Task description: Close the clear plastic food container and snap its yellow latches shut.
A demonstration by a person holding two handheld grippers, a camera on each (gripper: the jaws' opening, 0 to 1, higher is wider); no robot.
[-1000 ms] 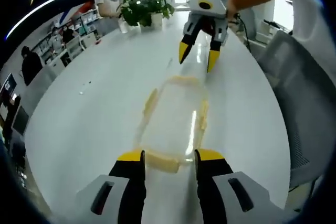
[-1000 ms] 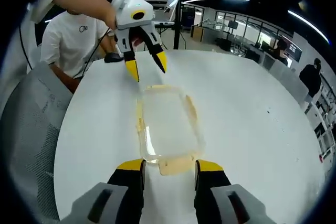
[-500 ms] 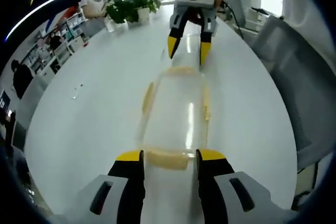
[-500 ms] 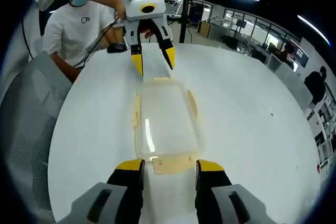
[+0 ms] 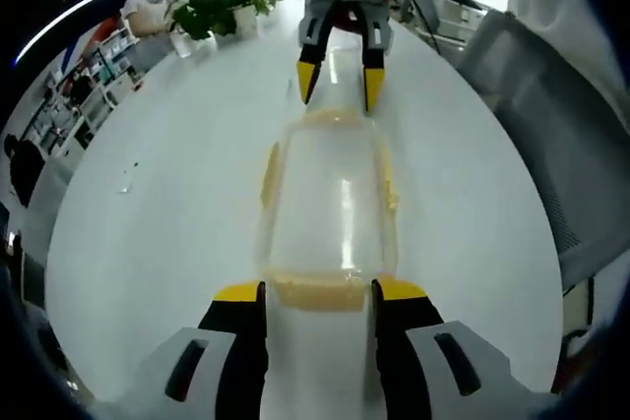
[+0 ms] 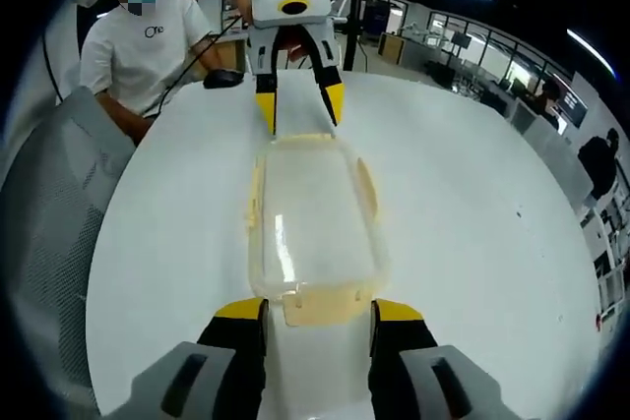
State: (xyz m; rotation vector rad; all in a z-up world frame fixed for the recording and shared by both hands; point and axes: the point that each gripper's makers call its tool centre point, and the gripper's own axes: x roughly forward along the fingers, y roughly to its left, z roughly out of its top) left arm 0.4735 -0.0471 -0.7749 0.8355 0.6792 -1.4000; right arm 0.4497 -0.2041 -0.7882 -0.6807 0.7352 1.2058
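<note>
A clear plastic food container (image 5: pixel 330 206) (image 6: pixel 310 223) with its lid on lies lengthwise on the white round table (image 5: pixel 157 213) between both grippers. Pale yellow latches run along its sides and ends; the near end latch (image 5: pixel 317 292) (image 6: pixel 320 307) sticks outward. My left gripper (image 5: pixel 317 292) is open, its yellow-tipped jaws on either side of one end latch. My right gripper (image 6: pixel 317 310) is open astride the opposite end latch. Each gripper also appears at the far end in the other's view: the right gripper (image 5: pixel 335 81) and the left gripper (image 6: pixel 298 105), both open.
A potted plant (image 5: pixel 212 9) stands at the table's far edge. Grey mesh chairs (image 5: pixel 532 105) (image 6: pixel 49 213) sit beside the table. A person in a white shirt (image 6: pixel 138 36) sits behind it, near a black mouse (image 6: pixel 226 77).
Both grippers have moved in toward the container's ends, so the container and the opposite gripper look larger and more centred. The container has stayed put.
</note>
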